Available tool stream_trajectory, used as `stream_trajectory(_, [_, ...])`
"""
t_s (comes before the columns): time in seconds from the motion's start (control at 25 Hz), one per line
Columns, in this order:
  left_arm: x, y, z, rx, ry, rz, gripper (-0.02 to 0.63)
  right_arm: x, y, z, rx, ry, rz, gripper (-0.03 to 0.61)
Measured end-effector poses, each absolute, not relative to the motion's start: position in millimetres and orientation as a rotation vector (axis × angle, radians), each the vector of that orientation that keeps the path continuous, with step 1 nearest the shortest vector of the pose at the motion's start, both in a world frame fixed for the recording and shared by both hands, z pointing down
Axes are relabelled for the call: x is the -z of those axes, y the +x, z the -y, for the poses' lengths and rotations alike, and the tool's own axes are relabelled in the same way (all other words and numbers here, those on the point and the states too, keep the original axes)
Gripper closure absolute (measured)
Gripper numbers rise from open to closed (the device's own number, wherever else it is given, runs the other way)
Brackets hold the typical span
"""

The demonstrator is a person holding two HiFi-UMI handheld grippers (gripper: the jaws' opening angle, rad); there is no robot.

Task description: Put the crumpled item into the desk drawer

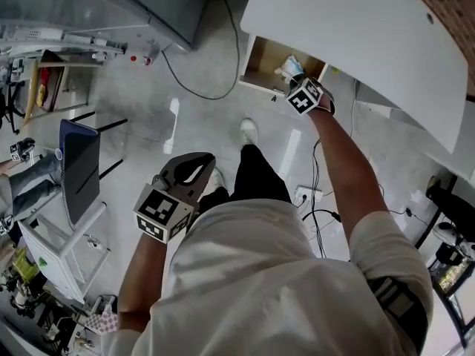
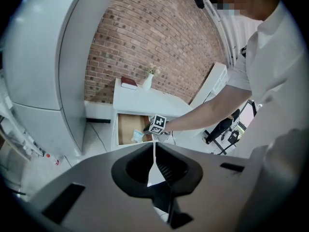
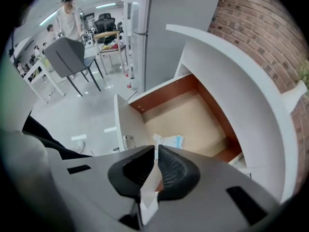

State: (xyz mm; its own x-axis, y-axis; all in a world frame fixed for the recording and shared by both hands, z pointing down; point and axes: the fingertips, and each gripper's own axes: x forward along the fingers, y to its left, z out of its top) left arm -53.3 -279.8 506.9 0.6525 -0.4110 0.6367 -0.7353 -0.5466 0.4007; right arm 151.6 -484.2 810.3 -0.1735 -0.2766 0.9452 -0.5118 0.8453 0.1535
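1. The crumpled item (image 3: 169, 140) lies inside the open drawer (image 3: 198, 117), near its front. It looks soft and light, so pinch a bunched fold.
2. The right gripper (image 3: 155, 150) is just above the drawer front, fingers pressed together, empty.
3. The left gripper (image 2: 154, 148) is far from the drawer, fingers together, empty.

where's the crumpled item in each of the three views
Head view: the crumpled item is at top centre, inside the open drawer.
Left gripper view: small and far off, left of centre, in the same drawer.
Right gripper view: close, at centre, on the drawer floor just above the jaws.
Shared landmark: the wood-lined open drawer under the white desk top.
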Motion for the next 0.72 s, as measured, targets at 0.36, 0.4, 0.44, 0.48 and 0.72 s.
stream_trajectory(0.36, [-461,-83,203,-0.585,2.323,0.881,0.582,-710,118,374,-0.352,0.747,1.92,0.545])
stream_trajectory(0.4, [-456,-88,192,-0.577,2.331,0.882,0.583,-701,114,357,-0.364,0.753,1.934,0.545])
stream_trajectory(0.44, [-452,-91,181,-0.569,2.339,0.883,0.582,-692,110,340,-0.376,0.759,1.95,0.545])
stream_trajectory(0.48, [-448,-95,170,-0.562,2.349,0.883,0.583,-684,106,324,-0.386,0.765,1.968,0.545])
stream_trajectory(0.72, [-433,-114,106,-0.524,2.391,0.893,0.583,-637,88,230,-0.449,0.8,2.028,0.547])
